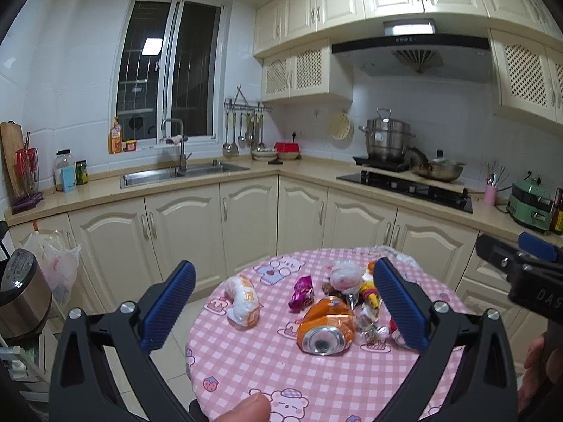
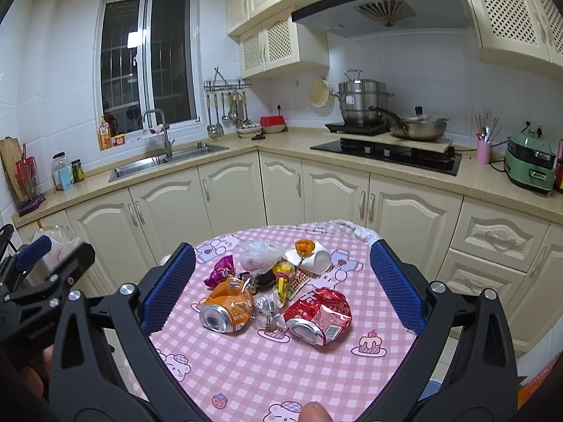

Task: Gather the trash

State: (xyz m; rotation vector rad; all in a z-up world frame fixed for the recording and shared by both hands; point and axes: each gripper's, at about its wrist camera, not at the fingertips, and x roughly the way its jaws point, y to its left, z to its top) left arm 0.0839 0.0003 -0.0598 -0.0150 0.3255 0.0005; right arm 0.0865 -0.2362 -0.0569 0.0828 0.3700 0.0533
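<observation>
Both tongs were spread wide & empty: left gripper (image 1: 284,306) hung above the near-left part of the round table (image 1: 246,369), right gripper (image 2: 282,288) above its near-right part, neither touching anything. Trash sat in a loose heap mid-table, straight ahead of both. Orange can (image 1: 325,327) lay on its side directly betw the left jaws, long axis pointing roughly toward the cam, open end facing it; left looked nearer to it. Red can (image 2: 318,314) lay likewise, open end toward the right cam, betw the right jaws, so right looked the better pick there. Count: 2 crushed cans, 1 purple foil wrapper (image 2: 220,270), 1 tipped white cup (image 2: 313,258), 1 crumpled clear bag (image 2: 258,251), 1 white-orange packet (image 1: 242,299) off to the left apart from the heap; small wrappers in the middle too tangled to count. No bin clearly visible
</observation>
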